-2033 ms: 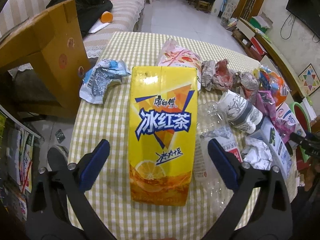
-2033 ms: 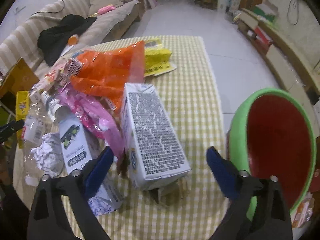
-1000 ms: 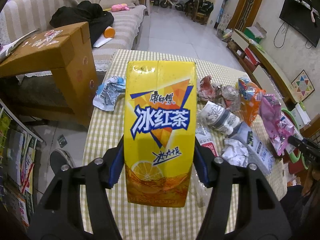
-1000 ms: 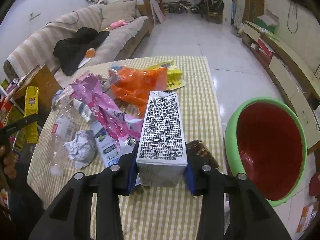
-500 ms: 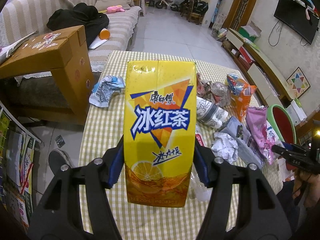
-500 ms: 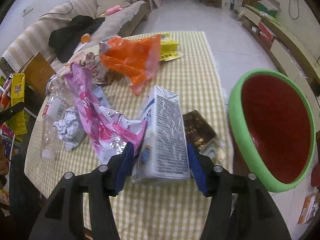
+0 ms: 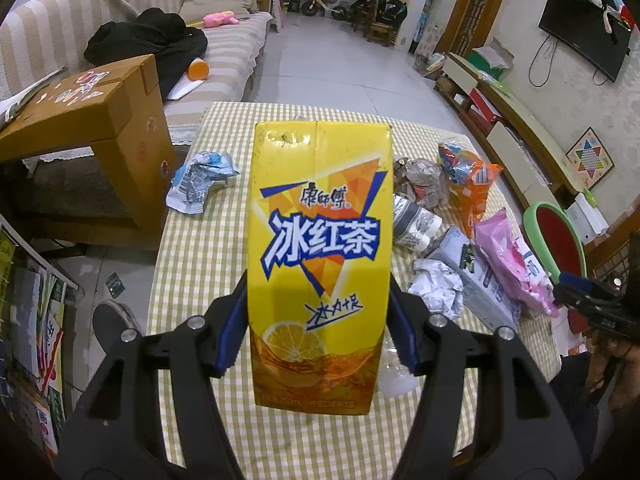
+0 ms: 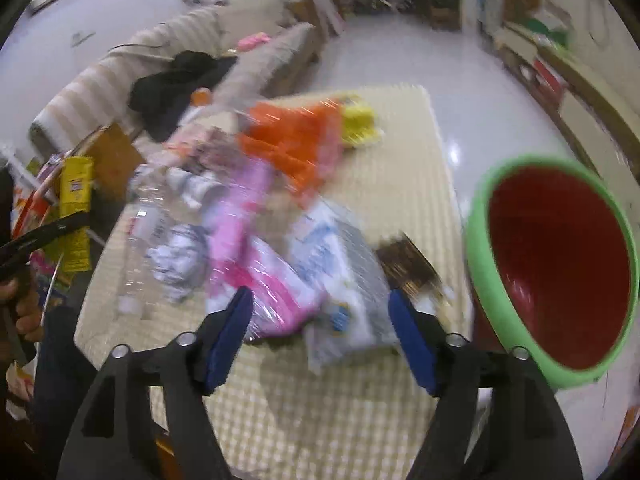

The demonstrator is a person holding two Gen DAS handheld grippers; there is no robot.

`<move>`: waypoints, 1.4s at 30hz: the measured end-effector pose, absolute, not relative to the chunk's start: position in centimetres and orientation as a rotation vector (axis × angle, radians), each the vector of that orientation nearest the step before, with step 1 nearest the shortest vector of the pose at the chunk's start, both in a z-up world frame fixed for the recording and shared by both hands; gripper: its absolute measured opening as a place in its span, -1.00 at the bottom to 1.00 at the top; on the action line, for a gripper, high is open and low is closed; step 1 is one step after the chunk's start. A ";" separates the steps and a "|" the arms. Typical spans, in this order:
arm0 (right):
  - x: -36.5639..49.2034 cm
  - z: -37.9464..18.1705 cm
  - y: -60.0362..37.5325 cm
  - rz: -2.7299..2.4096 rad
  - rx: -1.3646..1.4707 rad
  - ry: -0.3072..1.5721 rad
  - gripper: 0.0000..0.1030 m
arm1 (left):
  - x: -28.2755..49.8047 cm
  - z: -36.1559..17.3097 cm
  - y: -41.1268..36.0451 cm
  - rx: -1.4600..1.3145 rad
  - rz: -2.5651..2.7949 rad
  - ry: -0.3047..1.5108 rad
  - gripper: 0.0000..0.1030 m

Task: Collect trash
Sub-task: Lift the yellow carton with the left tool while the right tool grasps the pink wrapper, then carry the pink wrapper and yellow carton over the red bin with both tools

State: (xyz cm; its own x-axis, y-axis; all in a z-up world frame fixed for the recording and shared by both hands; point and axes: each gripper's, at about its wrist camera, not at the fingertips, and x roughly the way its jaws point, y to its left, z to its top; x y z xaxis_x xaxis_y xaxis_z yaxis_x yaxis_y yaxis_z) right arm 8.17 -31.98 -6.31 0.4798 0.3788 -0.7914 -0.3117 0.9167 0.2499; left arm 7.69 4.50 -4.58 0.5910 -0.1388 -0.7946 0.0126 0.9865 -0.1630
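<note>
Now the right gripper (image 8: 320, 336) has just been opening, and the white carton (image 8: 344, 280) lies loose between its spread jaws, short of the green bin (image 8: 520, 336) to its right. Meanwhile the left gripper (image 7: 318, 320) pinches the yellow tea carton (image 7: 318, 256), raised above the table (image 7: 200, 248).

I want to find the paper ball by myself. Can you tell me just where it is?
Look at the checked table and find the heap of wrappers on its right side. At the near end of that heap, beside the grey carton and the pink wrapper, lies the paper ball. It is the only crumpled white lump; everything around it is coloured or printed.
</note>
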 end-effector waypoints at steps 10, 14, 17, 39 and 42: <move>11.9 -7.3 -25.7 0.477 0.005 1.055 0.46 | 7.6 -4.5 4.6 -0.154 -0.101 0.930 0.14; 12.5 -9.1 -24.0 0.486 -0.024 1.119 -0.15 | 7.5 -4.5 4.6 -0.152 -0.099 0.934 0.14; 12.4 -9.4 -23.6 0.477 -0.026 1.123 -0.29 | 7.6 -4.6 4.4 -0.140 -0.102 0.939 0.14; 7.5 2.0 -35.3 0.275 0.134 0.892 -0.56 | 8.0 3.5 -7.3 -0.012 -0.373 0.857 0.13; 7.3 2.6 -38.6 0.211 0.161 0.869 -0.56 | 8.8 4.1 -10.7 0.015 -0.442 0.856 0.13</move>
